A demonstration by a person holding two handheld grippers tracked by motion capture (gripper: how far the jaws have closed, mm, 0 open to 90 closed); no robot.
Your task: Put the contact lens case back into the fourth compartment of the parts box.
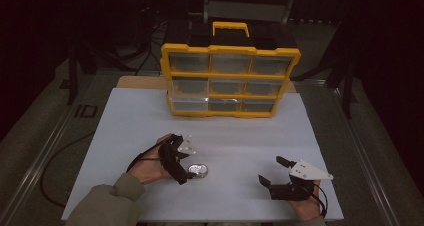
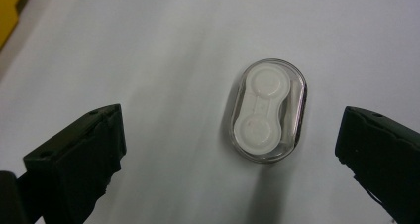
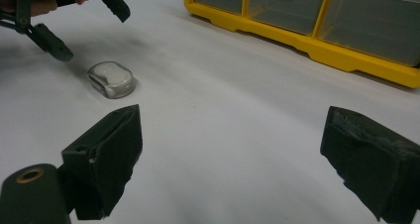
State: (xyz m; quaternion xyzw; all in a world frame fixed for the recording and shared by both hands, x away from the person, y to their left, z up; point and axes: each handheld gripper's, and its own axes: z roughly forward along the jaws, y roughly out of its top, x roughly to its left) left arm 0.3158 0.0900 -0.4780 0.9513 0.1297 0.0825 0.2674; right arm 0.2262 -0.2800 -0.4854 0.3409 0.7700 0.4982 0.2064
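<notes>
The left gripper, jaws wide apart, hovers over the small clear oval plastic case, ungrasped; the spread right gripper idles at four o'clock.

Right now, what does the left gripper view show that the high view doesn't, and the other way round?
Left gripper view alone: the clear oval case close up, with a white two-lobed insert inside, lying between the open jaws but nearer the right one, touching neither. High view alone: the yellow drawer organizer at the back, all drawers shut, and the right gripper open over bare table. Both: the case, the left gripper, the white table.
</notes>
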